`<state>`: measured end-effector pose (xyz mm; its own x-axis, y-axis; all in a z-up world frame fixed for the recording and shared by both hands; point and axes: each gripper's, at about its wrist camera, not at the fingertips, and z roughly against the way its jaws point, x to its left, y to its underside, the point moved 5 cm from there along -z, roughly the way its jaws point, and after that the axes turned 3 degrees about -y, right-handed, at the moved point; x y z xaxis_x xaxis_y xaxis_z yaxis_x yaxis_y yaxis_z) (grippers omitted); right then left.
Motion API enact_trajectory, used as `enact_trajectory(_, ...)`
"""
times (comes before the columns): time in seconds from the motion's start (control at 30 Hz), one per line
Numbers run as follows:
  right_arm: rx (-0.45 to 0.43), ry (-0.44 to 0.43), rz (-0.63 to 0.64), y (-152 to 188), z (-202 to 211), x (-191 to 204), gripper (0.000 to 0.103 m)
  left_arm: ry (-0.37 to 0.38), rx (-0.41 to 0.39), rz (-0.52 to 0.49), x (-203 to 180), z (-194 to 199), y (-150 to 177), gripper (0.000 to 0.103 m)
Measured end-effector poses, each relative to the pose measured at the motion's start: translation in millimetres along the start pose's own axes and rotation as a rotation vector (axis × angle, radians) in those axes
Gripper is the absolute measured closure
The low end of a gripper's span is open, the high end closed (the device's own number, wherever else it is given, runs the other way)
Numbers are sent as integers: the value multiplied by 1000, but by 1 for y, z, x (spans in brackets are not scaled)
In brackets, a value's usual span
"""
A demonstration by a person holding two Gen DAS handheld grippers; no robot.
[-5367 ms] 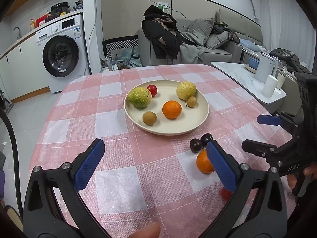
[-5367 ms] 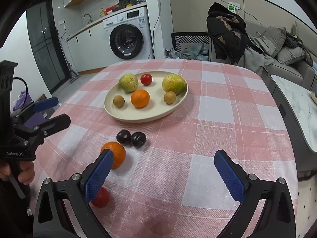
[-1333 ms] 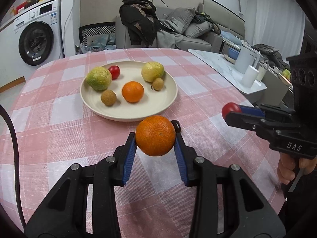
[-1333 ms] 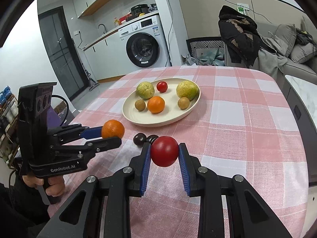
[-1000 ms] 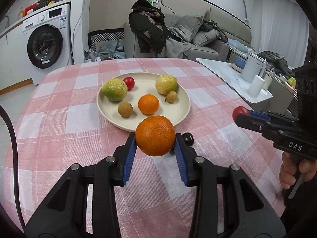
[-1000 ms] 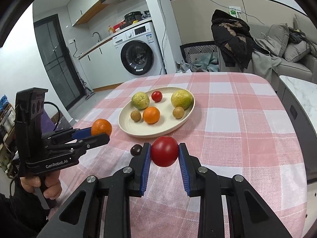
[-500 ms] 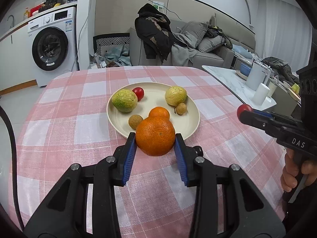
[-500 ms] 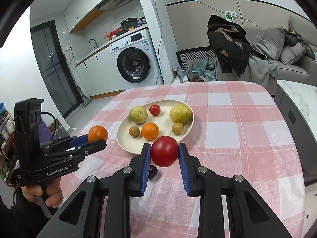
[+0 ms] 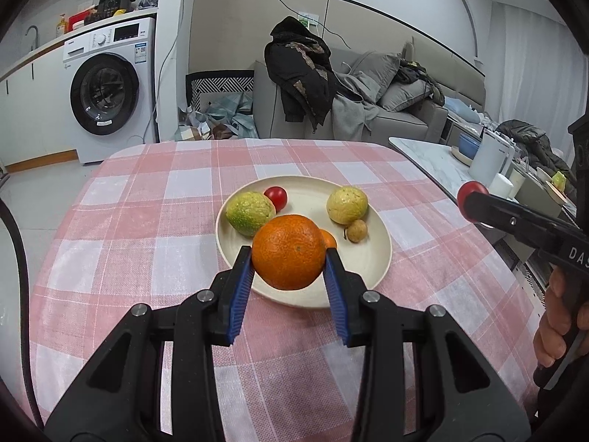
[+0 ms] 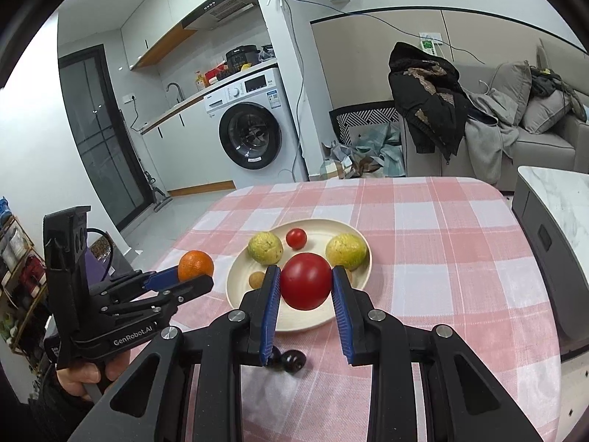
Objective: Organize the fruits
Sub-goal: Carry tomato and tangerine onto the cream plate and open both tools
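Two grippers loaded: left gripper clamps orange; right gripper clamps tomato.

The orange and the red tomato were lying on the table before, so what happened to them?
The left claw picked up the orange, and the right claw picked up the red tomato. Both were lifted off the cloth and carried forward toward the plate. The two dark fruits stayed on the table, and the fruits already on the plate did not move.
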<state>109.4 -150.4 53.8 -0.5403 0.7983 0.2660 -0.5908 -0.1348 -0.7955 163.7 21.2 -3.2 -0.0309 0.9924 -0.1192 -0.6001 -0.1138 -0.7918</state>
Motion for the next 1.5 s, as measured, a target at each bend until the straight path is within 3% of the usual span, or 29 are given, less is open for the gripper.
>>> enact_trajectory(0.4,-4,6,-50,-6,-26,-9,74,5,11,-15,-8,-30,-5,68)
enact_trajectory(0.8,82,12,-114,21,-74,-28,74,-7,63,-26,-9,-62,11,68)
enact_trajectory(1.37,130,21,-69,35,-98,-23,74,-35,97,-55,-13,-78,19,68)
enact_trajectory(1.5,111,30,-54,34,-93,-21,61,-62,91,-43,-9,-77,18,67)
